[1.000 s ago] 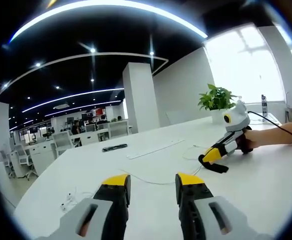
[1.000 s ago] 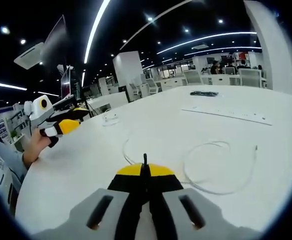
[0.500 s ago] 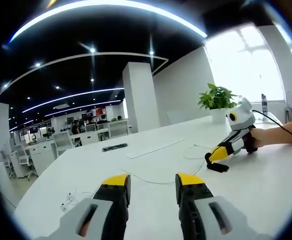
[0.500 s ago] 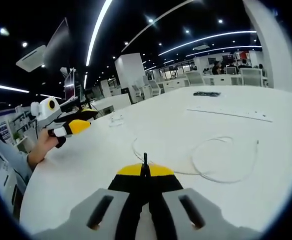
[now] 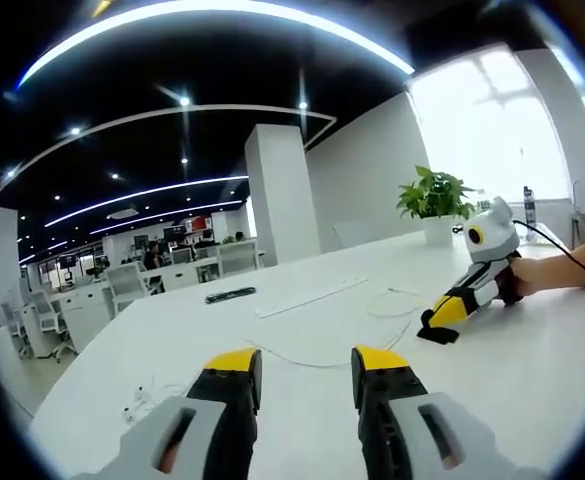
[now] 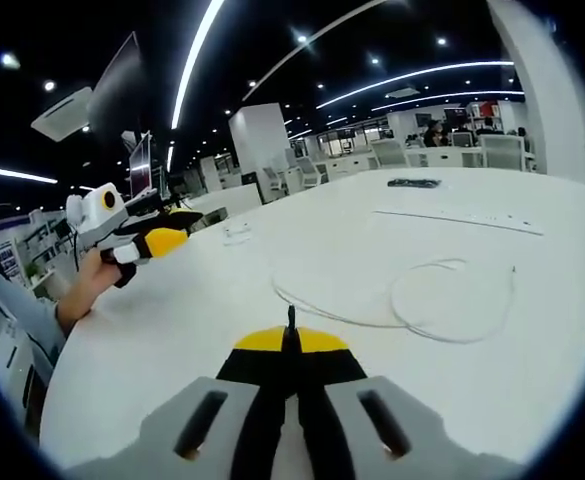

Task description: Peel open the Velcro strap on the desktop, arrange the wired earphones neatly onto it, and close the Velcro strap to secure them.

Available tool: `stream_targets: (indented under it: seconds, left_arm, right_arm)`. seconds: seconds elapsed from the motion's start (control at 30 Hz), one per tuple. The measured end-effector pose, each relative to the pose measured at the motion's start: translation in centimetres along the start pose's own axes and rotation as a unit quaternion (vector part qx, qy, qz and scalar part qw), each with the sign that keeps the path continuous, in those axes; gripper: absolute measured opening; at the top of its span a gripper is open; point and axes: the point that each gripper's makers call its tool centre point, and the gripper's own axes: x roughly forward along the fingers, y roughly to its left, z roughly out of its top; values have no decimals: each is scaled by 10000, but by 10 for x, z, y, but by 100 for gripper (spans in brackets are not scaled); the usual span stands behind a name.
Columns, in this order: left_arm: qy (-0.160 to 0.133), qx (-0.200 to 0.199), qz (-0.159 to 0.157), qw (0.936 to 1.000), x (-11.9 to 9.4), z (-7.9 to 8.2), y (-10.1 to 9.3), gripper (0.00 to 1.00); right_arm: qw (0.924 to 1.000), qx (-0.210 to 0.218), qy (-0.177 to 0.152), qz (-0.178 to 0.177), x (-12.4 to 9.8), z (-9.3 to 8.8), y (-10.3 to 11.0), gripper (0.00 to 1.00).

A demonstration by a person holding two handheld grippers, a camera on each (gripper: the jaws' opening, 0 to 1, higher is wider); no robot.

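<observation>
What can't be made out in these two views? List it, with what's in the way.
- Black strap: in the right gripper view, a thin sliver sticks out above the shut right gripper. The jaws hide the rest, so peeled or closed is unclear.
- Earbuds: in the left gripper view, too small for detail.
- Dark object far across the table: too small to identify.

We see a smooth, faintly glossy white surface. Our left gripper looks like matt grey plastic with yellow tips; the earphone cable looks like thin, smooth white plastic.
</observation>
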Motion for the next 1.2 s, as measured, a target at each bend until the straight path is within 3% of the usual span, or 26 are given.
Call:
stream_targets:
  seconds: [0.4, 0.93, 0.97, 1.1, 1.2]
  left_arm:
    - [-18, -35, 2, 10000, 0, 1, 1, 40]
    - [3, -15, -22, 10000, 0, -1, -1, 40]
    - [7, -15, -20, 10000, 0, -1, -1, 40]
    - [20, -30, -39, 10000, 0, -1, -2, 40]
    - [29, -21, -44, 10000, 0, -2, -2, 40]
  right_arm:
    - [9998, -169, 30, -49, -5, -4, 6, 3]
    - [9998, -162, -8, 80, -28, -13, 31, 2]
    - [9992, -385, 34, -57, -29, -15, 29, 2]
    - [9993, -335, 78, 138, -33, -20, 44, 2]
    - [9990, -445, 103, 31, -39, -23, 45, 2]
